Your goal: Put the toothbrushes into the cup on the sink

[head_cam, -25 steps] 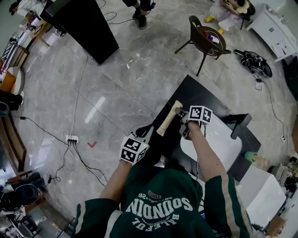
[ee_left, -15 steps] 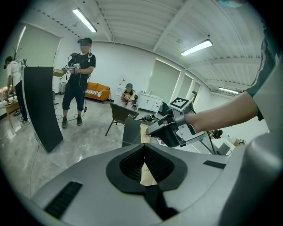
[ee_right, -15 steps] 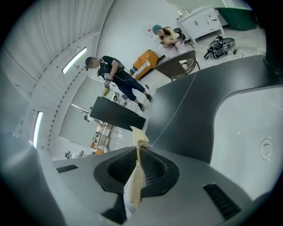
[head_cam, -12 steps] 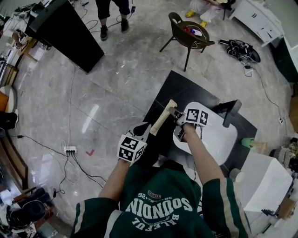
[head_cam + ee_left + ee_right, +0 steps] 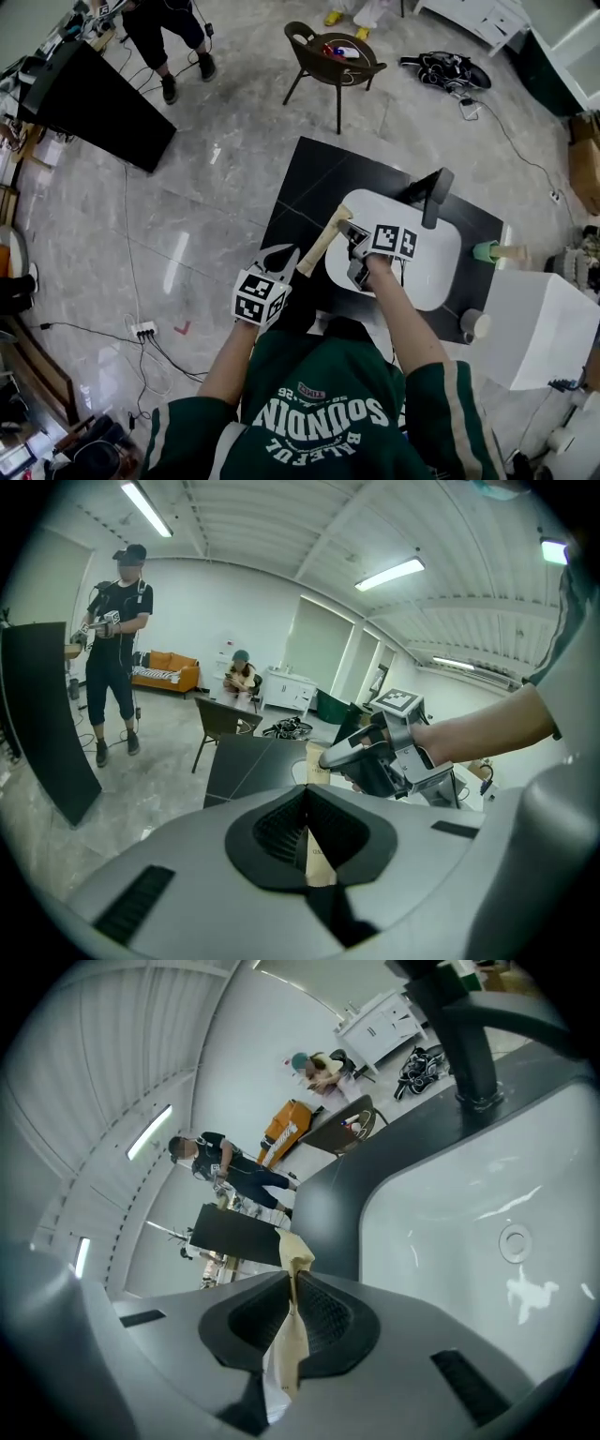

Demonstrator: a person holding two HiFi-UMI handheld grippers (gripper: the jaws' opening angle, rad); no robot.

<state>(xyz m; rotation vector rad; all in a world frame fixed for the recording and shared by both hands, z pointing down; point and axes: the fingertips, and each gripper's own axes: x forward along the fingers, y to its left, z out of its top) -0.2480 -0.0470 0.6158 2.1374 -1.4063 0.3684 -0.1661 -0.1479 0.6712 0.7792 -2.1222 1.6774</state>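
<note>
Toothbrush pack (image 5: 317,248) is being held at both ends, not yet in the cup (image 5: 485,251).
Left gripper (image 5: 284,260) and right gripper (image 5: 351,234) are each clamping an end of the beige pack over the sink's (image 5: 433,274) left edge. The green cup is standing well apart at the right, so opening and dropping in are, I judge, remaining.

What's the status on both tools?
Left tool shut on tan packet. Right tool shut on its other end, above the sink. Green cup beside the sink, nothing blocking.
</note>
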